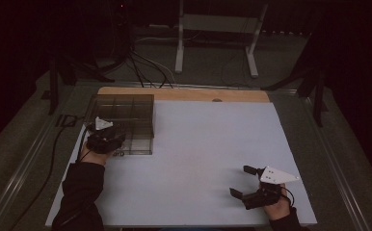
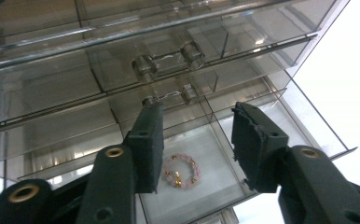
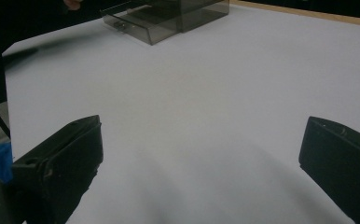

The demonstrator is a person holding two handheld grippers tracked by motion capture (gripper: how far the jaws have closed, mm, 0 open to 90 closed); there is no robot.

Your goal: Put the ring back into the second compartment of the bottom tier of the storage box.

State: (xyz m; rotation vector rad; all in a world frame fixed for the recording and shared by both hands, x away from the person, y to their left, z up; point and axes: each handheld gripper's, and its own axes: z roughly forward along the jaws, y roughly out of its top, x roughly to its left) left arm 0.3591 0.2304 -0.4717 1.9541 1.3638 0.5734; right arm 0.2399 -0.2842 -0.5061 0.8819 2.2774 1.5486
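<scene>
A smoky clear drawer box (image 1: pixel 126 111) stands at the table's far left, its bottom drawer (image 1: pixel 137 146) pulled out. Inside that drawer (image 2: pixel 225 184) lies a small bracelet (image 2: pixel 182 171) of pink and gold beads. My left gripper (image 2: pixel 197 108) hovers over the open drawer with its jaws apart, and the bracelet lies loose beneath them, untouched. The high view shows this gripper (image 1: pixel 106 138) at the drawer's left front corner. My right gripper (image 1: pixel 242 181) rests near the table's front right, wide open and holding nothing (image 3: pixel 204 122). The drawer box (image 3: pixel 169 13) sits far from it.
A white sheet (image 1: pixel 208 144) covers the table, with a wooden strip (image 1: pixel 184 94) along its far edge. Beyond the table, cables (image 1: pixel 145 67) and a white stand's legs (image 1: pixel 179 48) are on the dark floor. The box's upper drawers (image 2: pixel 169 60) are closed.
</scene>
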